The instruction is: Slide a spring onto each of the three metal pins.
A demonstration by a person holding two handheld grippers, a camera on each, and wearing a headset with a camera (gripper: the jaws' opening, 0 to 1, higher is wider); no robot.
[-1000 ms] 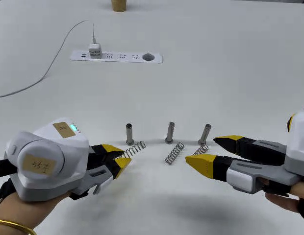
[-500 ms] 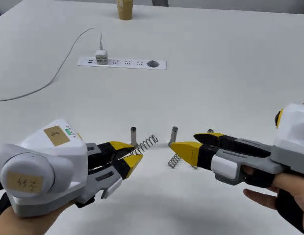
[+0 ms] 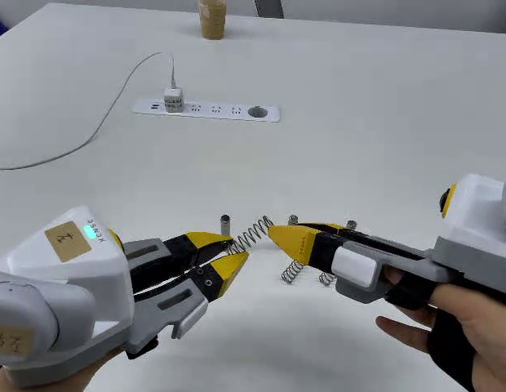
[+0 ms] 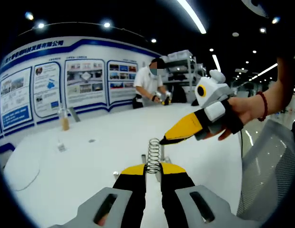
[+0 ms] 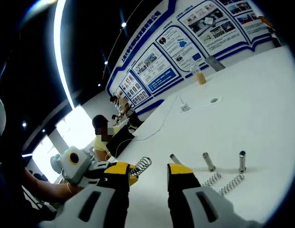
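My left gripper (image 3: pixel 230 255) (image 4: pixel 153 169) is shut on one end of a metal spring (image 3: pixel 253 235) (image 4: pixel 153 154), held off the table. Its free end points toward the right gripper (image 3: pixel 277 233), which stands open with its yellow tip almost at that end. In the right gripper view the spring (image 5: pixel 140 166) lies just left of the gap between the jaws of the right gripper (image 5: pixel 150 172). Three short metal pins (image 3: pixel 225 222) (image 3: pixel 293 219) (image 3: pixel 351 224) stand upright in a row on the white table, also visible as pins (image 5: pixel 208 161). Two loose springs (image 3: pixel 292 271) (image 3: pixel 326 279) lie in front of them.
A white power strip (image 3: pixel 208 109) with a plugged charger and a cable running left lies farther back. A tan cup (image 3: pixel 211 18) stands at the far edge. A person (image 4: pixel 151 80) works at another bench in the background.
The left gripper has lifted its spring off the table. The right gripper has swung left across the pins, bringing its tip up to the spring's free end. The head camera has shifted.
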